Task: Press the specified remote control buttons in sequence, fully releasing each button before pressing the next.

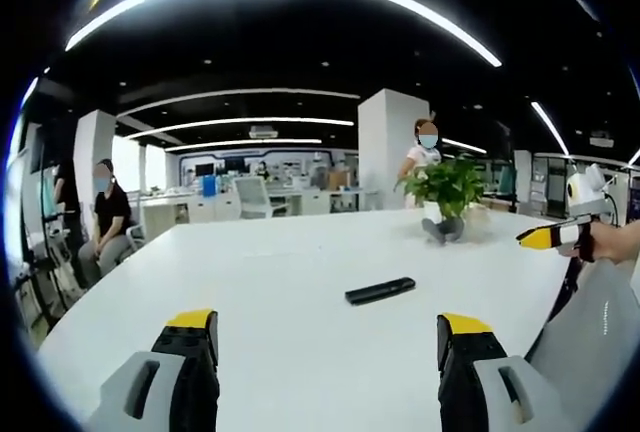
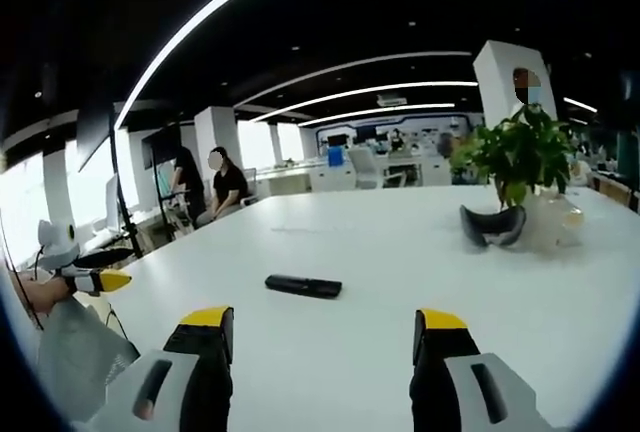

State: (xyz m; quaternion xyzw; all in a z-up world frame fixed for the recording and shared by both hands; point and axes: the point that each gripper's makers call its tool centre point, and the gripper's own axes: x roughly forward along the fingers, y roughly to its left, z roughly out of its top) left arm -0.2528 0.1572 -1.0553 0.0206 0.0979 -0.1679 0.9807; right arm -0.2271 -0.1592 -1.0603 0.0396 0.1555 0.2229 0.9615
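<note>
Two grippers hover over a wide white table point(image 1: 300, 252), both with jaws spread wide and nothing between them. Nearest in the left gripper view, the left gripper point(image 1: 328, 337) has its yellow-tipped jaws on either side of bare tabletop; the black remote control point(image 1: 380, 291) lies flat just beyond them, slightly toward the right jaw. From the right gripper view, the right gripper point(image 2: 325, 337) frames the same remote control point(image 2: 303, 286), which there sits just beyond the left jaw.

Each view catches the other gripper at its edge: the left gripper view shows a yellow tip and a sleeve point(image 1: 590, 327) well right of the remote, the right gripper view shows one yellow tip held by a hand point(image 2: 45, 294) far left of it.

Past the remote, well apart from it, stands a potted plant point(image 1: 447, 192); the right gripper view alone shows a dark curved object point(image 2: 492, 225) at its base.

Open white surface surrounds the remote on all sides. Beyond the table's far edge, a seated person point(image 1: 108, 222) and a standing person point(image 1: 423, 157) are in the office.
</note>
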